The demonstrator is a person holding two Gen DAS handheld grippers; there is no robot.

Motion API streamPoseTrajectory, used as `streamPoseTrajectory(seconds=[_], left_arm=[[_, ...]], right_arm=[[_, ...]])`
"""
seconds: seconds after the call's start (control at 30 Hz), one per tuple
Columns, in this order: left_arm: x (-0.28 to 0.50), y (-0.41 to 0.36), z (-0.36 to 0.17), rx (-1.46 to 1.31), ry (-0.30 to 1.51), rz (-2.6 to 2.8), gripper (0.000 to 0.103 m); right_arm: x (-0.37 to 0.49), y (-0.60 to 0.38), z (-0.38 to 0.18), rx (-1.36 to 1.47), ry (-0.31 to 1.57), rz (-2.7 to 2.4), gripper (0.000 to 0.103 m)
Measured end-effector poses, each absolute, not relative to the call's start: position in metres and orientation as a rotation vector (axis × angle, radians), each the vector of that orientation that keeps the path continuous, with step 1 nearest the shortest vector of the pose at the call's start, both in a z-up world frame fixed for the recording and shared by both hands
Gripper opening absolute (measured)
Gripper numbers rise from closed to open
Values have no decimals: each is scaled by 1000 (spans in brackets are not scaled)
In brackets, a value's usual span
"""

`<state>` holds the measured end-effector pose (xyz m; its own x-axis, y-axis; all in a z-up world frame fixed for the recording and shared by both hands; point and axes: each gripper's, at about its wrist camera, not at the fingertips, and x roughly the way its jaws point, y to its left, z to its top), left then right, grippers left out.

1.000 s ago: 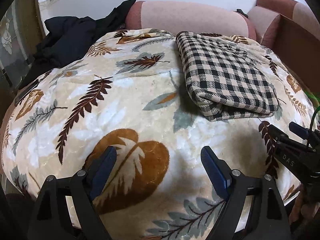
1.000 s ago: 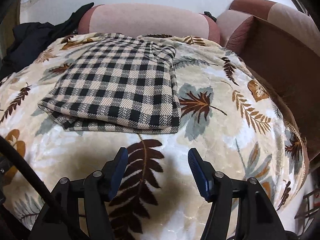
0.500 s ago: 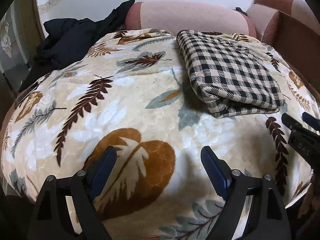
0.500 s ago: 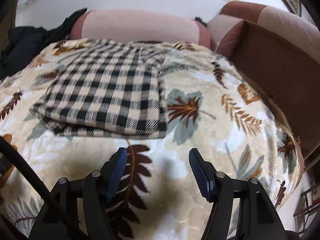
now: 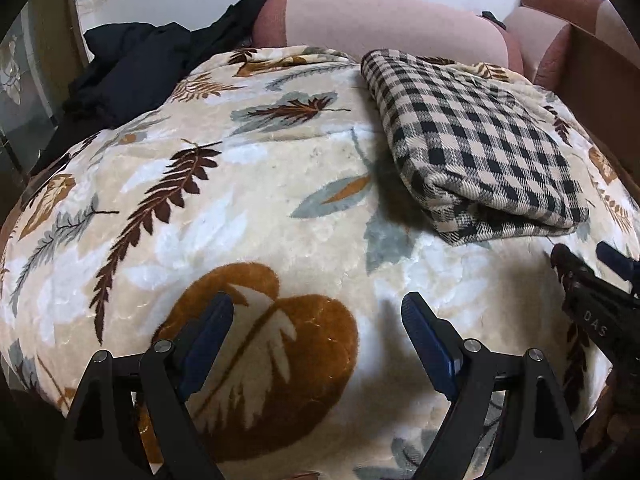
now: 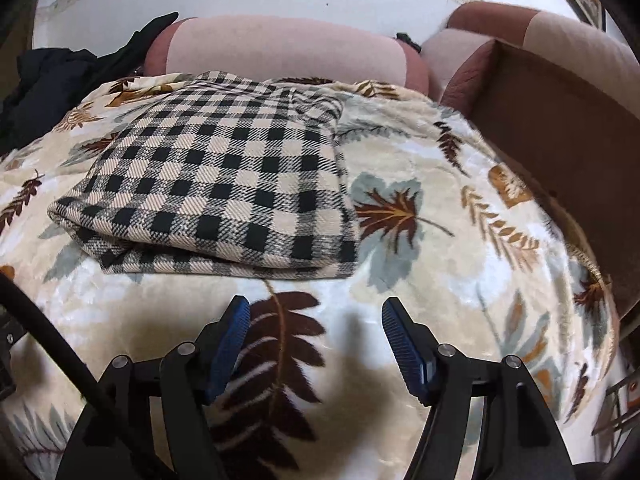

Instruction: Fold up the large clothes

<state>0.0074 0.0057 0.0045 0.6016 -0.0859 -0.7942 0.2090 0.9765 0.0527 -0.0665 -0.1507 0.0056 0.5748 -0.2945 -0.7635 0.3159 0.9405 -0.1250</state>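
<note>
- Leaf-patterned plush blanket (image 5: 248,208) covers a sofa; pink cushions (image 6: 280,52) run along the back edge, and a brown cardboard box (image 6: 560,120) sits at the right edge.
- Dark clothes (image 5: 132,64) lie heaped at the back left corner of the blanket.
- Checked garment (image 6: 224,184) lies on the blanket toward the back, right of centre in the left view, already folded into a thick flat rectangle with layered edges facing the grippers.
- Left gripper (image 5: 316,320): jaws spread wide, holding nothing, hovering over the near edge of the blanket, well apart from the garment.
- Right gripper (image 6: 316,320): jaws likewise apart and empty, near the garment's front edge but not touching.
- Handling judgement: the woven fabric looks soft, limp and moderately heavy for cloth; layers may slide apart if lifted by one corner.
- Recommended hold: both near corners of the stack, pinching all layers together.
- Progress judgement: folding appears complete or nearly so.
</note>
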Motion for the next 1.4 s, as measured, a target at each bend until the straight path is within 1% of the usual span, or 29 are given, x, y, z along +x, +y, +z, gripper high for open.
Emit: streamPoseTrajectory(seconds=[0.1,0.27,0.37,0.9,1.4], left_arm=[[9,7,11,123,911,-176,85],[-4,8,29,155,839,-158,85],[-10,11,32,171,830,-153,85],[-4,30,15,134,948,-132,85],[0,28,4,111,1006,-159,85]], right_arm=[[-62,-149,6,50,897,-338,73],[-59,-143,13,66,886,-311,73],[-61,-144,16,92,887,-300,73],[-65,-116,22,-9,866,-288,73],[-64,-119,16,-12,893,-293,73]])
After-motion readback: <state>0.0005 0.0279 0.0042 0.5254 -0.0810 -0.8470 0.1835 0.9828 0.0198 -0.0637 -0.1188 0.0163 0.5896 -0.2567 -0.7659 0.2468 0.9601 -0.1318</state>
